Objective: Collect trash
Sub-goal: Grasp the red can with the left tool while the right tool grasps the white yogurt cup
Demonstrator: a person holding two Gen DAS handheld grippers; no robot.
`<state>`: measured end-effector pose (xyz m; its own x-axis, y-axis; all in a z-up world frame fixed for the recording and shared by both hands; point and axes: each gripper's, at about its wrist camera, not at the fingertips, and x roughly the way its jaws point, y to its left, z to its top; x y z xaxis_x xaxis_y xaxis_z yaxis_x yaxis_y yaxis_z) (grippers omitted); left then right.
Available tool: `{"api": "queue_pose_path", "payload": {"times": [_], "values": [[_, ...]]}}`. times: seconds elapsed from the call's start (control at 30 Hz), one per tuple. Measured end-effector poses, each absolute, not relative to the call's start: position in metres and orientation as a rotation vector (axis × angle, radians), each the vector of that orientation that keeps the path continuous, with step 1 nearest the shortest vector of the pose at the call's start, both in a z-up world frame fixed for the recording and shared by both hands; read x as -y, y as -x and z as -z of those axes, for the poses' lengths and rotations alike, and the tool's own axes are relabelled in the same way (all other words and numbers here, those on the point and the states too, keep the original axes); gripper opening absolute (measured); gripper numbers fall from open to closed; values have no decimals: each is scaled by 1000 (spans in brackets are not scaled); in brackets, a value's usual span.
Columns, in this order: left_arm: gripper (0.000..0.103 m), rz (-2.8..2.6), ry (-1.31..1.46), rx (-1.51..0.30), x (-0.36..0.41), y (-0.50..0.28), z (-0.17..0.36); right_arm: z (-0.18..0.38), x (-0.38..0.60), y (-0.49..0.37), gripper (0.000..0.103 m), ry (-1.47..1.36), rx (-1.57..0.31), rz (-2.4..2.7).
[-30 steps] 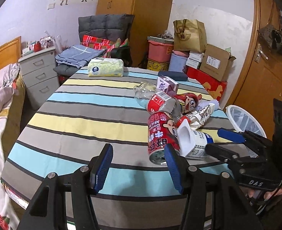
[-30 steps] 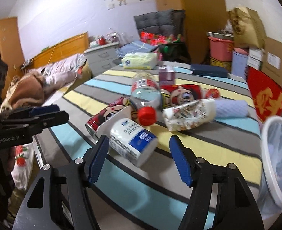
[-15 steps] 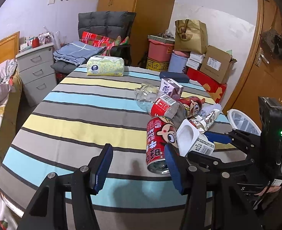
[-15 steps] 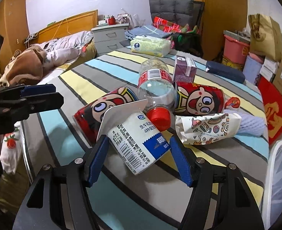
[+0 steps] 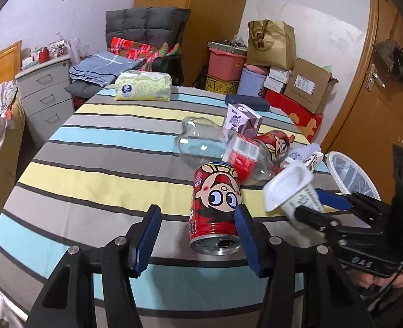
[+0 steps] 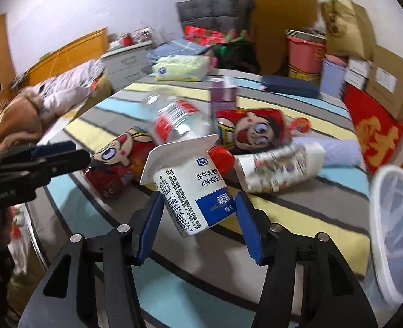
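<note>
1. Now the right gripper has the yogurt cup between its jaws, probably squeezed, cup mouth pointing away.
2. Left gripper is wide open; the red can lies just ahead, lengthwise, by its right jaw.
3. Trash bin sits to the right.

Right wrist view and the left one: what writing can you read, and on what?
"生牛乳发酵 / 4种益生菌": white plastic yogurt cup in the right gripper.
"DAS": that gripper's black body.
Too blurred or small: cup's barcode digits, red cartoon drink can, purple carton.
</note>
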<state>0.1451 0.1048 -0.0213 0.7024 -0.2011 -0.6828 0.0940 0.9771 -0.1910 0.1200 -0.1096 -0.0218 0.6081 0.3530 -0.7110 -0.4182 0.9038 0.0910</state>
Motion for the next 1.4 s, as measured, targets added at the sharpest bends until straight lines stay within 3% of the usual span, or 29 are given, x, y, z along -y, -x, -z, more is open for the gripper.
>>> {"api": "queue_pose_path", "payload": {"times": [0.57, 0.8, 1.4], "values": [[59, 215, 145, -837, -87, -172, 42, 19, 145, -115, 54, 46, -899, -256], [59, 213, 136, -859, -83, -181, 47, 18, 154, -110, 65, 22, -891, -304], [58, 221, 143, -907, -84, -200, 59, 35, 126, -127, 65, 113, -896, -433]]}}
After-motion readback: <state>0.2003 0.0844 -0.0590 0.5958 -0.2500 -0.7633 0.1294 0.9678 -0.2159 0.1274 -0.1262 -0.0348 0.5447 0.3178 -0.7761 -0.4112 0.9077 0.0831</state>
